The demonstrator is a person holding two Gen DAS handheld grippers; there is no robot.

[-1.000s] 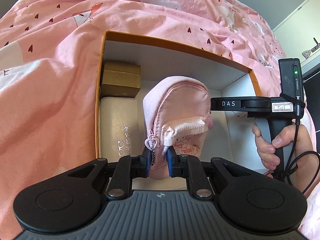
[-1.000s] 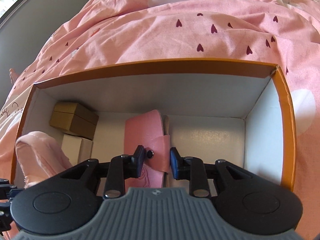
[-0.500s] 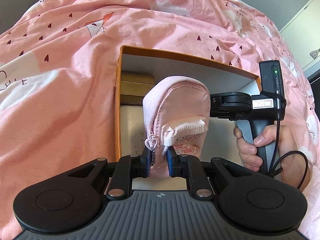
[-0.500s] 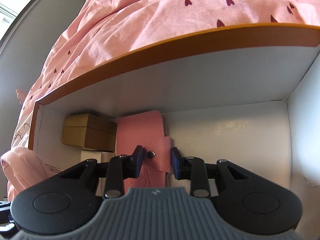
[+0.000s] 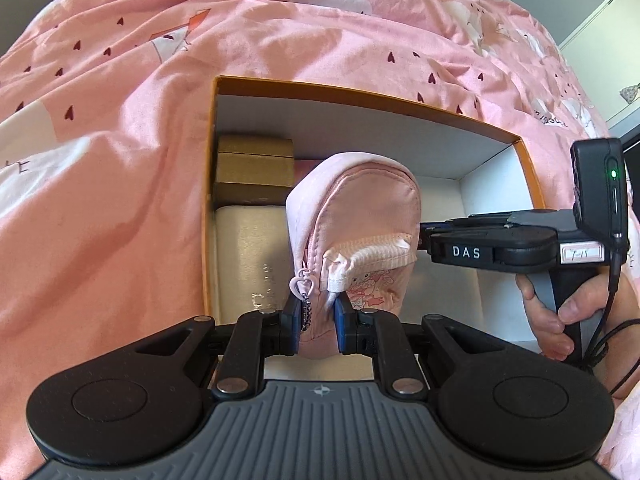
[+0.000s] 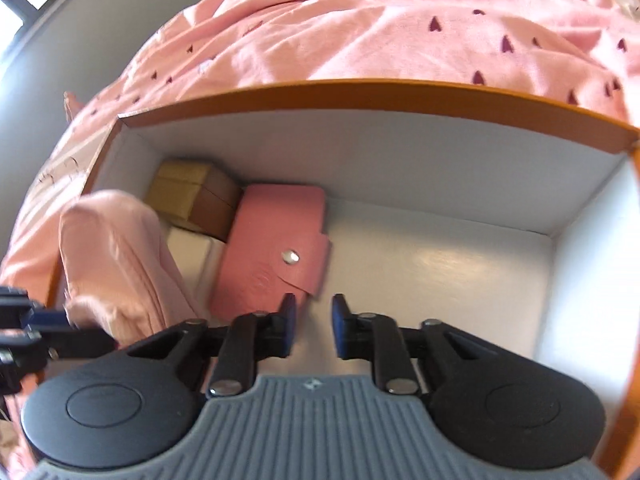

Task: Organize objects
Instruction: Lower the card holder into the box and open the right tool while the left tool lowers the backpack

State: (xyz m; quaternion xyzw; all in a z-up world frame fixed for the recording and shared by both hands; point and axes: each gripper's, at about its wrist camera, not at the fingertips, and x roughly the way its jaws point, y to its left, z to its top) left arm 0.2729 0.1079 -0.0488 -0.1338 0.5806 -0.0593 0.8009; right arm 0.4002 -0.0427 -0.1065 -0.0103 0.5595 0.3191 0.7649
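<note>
The left gripper (image 5: 317, 318) is clamped on the bottom of a pink pouch (image 5: 354, 236), holding it upright over the orange box (image 5: 532, 178). The right gripper (image 6: 313, 330), marked "DAS", has its jaws apart with nothing between them, the pink wallet (image 6: 272, 248) lying just ahead. That wallet sits inside the box beside a brown box (image 6: 192, 192) and a cream case (image 5: 248, 256).

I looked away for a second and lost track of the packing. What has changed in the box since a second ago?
The right gripper has let go of the pink wallet, which now lies flat on the floor of the orange box beside the brown boxes; its jaws stand open and it has pulled back slightly. The left gripper stays shut on the pink pouch, held over the box. The brown boxes and the cream case have not moved.
</note>
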